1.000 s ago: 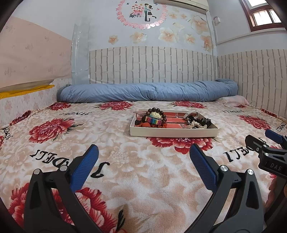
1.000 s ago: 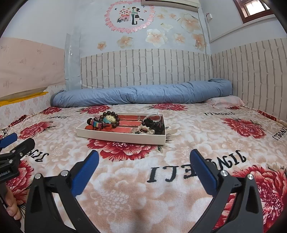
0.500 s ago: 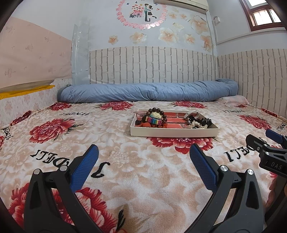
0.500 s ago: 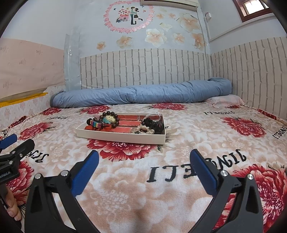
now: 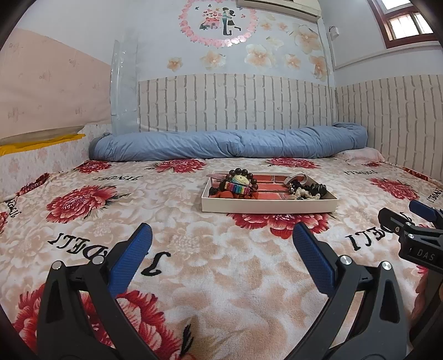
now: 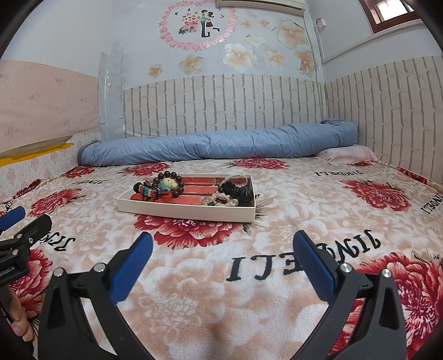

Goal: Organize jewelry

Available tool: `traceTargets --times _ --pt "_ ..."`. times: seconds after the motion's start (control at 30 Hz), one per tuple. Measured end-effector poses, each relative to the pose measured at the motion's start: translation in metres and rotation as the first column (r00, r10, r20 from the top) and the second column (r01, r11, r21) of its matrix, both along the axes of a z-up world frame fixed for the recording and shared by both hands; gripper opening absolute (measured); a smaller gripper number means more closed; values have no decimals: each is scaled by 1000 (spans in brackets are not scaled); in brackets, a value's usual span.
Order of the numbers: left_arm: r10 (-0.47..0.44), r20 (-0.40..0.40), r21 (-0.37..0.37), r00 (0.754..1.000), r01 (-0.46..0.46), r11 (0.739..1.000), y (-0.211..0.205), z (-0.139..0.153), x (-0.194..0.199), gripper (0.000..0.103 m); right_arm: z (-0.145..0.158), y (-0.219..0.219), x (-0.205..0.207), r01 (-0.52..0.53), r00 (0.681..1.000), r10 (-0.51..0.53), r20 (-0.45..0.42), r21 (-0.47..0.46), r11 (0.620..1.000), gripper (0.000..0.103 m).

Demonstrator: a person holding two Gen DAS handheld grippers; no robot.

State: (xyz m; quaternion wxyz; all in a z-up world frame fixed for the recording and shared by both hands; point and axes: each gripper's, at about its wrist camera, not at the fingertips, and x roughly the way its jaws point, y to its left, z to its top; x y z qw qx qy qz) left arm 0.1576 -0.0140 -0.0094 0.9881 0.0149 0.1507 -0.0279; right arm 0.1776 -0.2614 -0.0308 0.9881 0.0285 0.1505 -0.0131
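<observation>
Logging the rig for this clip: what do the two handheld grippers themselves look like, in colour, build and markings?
Both match: the left gripper and right gripper have black angular plastic arms with silver screw heads, and jaws lined with textured blue pads. Seen from the side, the right gripper's black body shows white lettering "DAS"; the left's shows small white lettering, too small to read. Bare fingertips grip the left's handle. No cables or sleeves visible.

Bedroom, daylight. Bed covered by a fleece blanket (image 5: pixel 193 265) in cream with big red flowers and black lettering. Rolled blue quilt (image 5: pixel 229 145) lies along the far edge against the wall, pink pillow (image 6: pixel 349 153) at its right end. Lower walls: white brick-pattern panel (image 5: pixel 235 102). Above it pale blue wall with flower stickers and a round couple decal (image 5: pixel 218 23). Air conditioner (image 6: pixel 260 3) near the ceiling. Wood-framed window (image 5: pixel 407 22) top right, bright. Pink panel on the left wall.
</observation>
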Motion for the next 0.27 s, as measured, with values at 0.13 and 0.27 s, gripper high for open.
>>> traceTargets --times 0.13,0.27 --pt "1 10 8 1000 -2 1000 -1 1 -2 98 0 0 0 0 1000 0 1 0 1000 99" --pt "2 3 4 1000 -2 1000 0 0 0 98 0 0 0 0 1000 0 -3 0 1000 99"
